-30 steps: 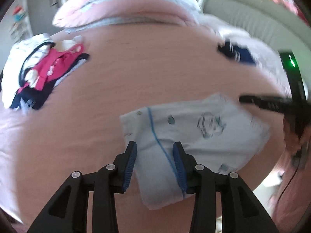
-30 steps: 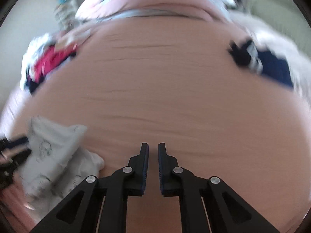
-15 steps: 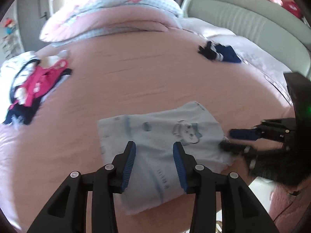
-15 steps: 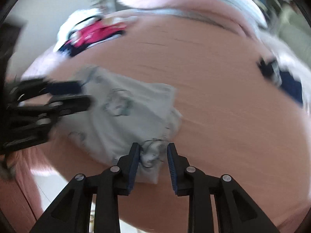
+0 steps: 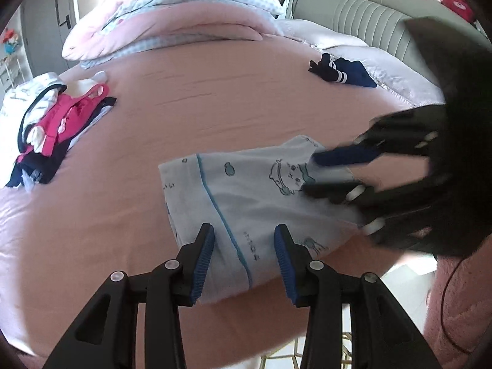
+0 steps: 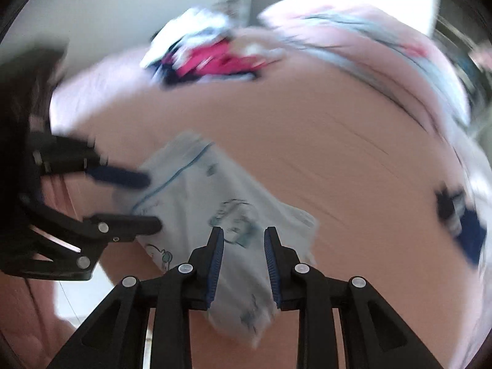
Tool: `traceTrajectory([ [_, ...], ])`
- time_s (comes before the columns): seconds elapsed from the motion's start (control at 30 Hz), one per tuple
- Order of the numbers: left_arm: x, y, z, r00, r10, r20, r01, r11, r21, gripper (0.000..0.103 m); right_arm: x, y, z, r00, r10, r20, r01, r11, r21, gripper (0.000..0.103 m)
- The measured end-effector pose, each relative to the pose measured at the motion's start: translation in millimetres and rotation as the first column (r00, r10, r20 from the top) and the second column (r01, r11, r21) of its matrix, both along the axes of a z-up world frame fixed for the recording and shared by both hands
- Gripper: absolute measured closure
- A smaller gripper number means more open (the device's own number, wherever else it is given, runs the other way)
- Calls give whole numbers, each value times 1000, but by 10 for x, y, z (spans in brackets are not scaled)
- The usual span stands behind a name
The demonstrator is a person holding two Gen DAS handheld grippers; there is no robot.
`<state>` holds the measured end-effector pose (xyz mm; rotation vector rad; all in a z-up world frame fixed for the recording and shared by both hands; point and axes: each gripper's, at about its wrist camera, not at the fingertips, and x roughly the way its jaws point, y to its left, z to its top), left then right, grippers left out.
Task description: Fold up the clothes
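Observation:
A pale blue garment with a cartoon print and a blue seam line lies flat on the pink bed sheet, close to the front edge. My left gripper is open, and its fingers straddle the garment's near edge and the seam. My right gripper is also open and hovers over the printed end of the garment, pinching no cloth. In the left wrist view the right gripper reaches in from the right, blurred. In the right wrist view the left gripper comes in from the left.
A pile of pink, white and navy clothes lies at the far left. A navy garment with white stripes sits at the back right. A folded pink duvet and a grey headboard lie behind. The floor shows past the bed's front edge.
My right gripper swung from bare sheet over to the garment, rolled, and its jaws went from nearly shut to open. The left gripper stayed over the garment's near edge.

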<state>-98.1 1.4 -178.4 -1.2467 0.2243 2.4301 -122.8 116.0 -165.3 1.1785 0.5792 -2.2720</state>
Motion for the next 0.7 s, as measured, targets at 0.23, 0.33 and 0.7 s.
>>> traceTrajectory([
  [0.23,-30,54,-95,1000,-24,4,25,997,-77,66,-260,541,-210,980,-197,9,197,980,-18,75],
  [0.33,-15,8,-59,1000,-18,13,19,998,-64,65,-264,889,-221,957,-291,8,291,956,15,74],
  [0.7,-92,319,-133,995,-95,1,95,993,-75,64,61,770,201,995,-97,27,101,973,-209,77],
])
